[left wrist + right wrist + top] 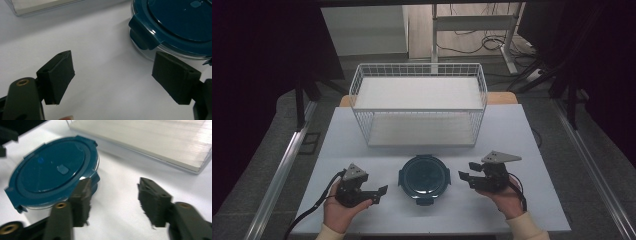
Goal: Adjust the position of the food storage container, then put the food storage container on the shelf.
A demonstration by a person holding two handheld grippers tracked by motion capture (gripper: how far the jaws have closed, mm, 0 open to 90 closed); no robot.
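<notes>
A round clear container with a dark blue clip-on lid (424,177) sits on the white table, near its front edge, between my two grippers. My left gripper (379,195) rests to its left, open, jaws pointing toward the container. In the left gripper view the lid (175,22) lies just beyond the right jaw, with bare table between the jaws. My right gripper (468,176) stands open to the container's right. Its own view has the lid (52,172) behind the left jaw. Neither gripper touches the container.
A white wire basket (419,102) with a pale flat floor stands behind the container, mid-table. The table (522,135) has bare room on both sides. Dark drapes and a desk frame (472,25) lie beyond the far edge.
</notes>
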